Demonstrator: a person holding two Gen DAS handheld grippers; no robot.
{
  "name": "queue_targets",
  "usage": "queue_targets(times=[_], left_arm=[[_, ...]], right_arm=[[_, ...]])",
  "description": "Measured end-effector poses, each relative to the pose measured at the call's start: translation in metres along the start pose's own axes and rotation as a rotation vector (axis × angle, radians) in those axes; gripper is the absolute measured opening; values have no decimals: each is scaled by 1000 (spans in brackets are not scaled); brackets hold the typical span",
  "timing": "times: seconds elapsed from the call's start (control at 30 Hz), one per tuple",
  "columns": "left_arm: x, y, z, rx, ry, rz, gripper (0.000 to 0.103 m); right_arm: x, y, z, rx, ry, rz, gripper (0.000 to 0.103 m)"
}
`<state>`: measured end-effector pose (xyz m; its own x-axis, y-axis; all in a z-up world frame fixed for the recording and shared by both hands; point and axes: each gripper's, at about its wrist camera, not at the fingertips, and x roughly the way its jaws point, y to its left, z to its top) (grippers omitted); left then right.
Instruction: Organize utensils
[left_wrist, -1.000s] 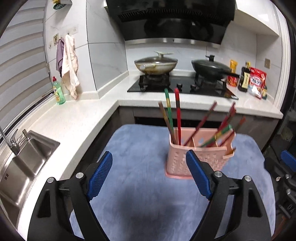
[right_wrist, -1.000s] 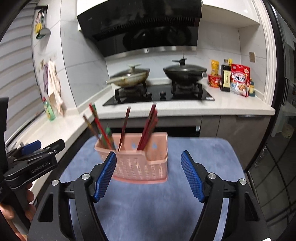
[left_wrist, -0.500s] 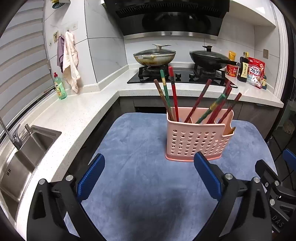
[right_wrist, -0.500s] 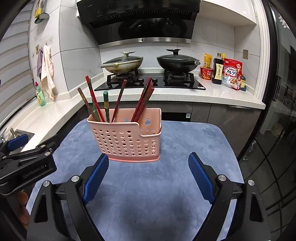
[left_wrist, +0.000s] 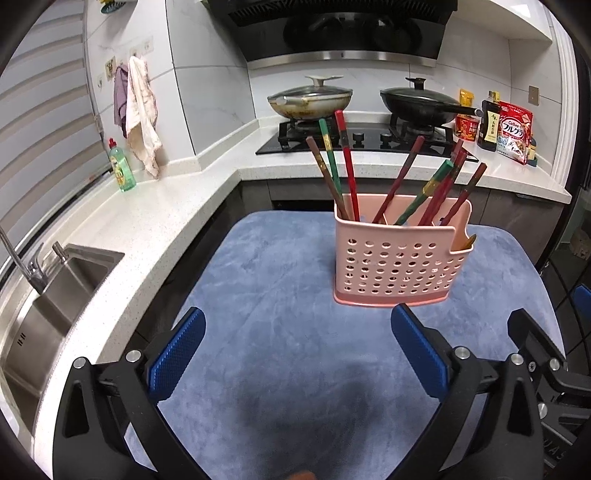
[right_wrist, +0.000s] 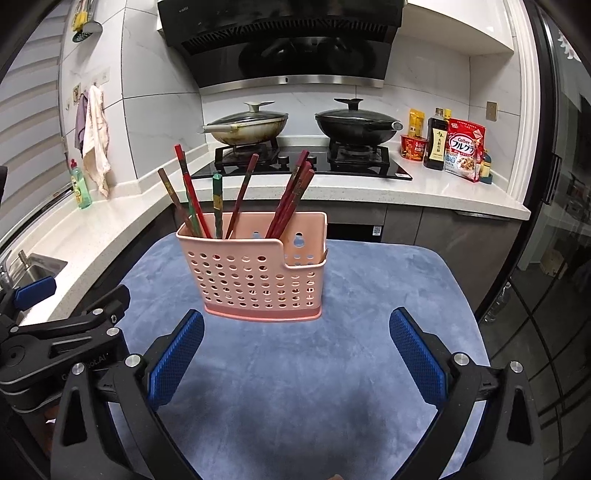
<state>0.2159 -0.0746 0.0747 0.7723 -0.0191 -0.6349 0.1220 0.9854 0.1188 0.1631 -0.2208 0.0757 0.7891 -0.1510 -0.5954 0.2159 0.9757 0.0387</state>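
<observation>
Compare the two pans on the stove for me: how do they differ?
The left pan is pale metal with browned stains; the right pan is black. The left pan has a glass lid with a light knob; the right pan's lid is dark with a black knob. The left pan's handle points left, the right pan's points right. Both sit covered on burners.

The left gripper (left_wrist: 295, 343) occupied the lower part of its own view, both blue-padded fingers (left_wrist: 176, 353) spread wide toward the lower left and lower right of the frame. Its jaws were opening, with nothing between them. The right gripper (right_wrist: 295, 345) was posed likewise in its view, jaws opening and nothing between them. Its black frame also showed at the lower right edge of the left view.
</observation>
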Motion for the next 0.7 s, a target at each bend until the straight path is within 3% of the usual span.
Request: queue_targets(times=[0.7], left_arm=[[14, 3, -5, -3, 52, -8, 96]], right_arm=[[7, 0, -3, -7, 15, -3, 97]])
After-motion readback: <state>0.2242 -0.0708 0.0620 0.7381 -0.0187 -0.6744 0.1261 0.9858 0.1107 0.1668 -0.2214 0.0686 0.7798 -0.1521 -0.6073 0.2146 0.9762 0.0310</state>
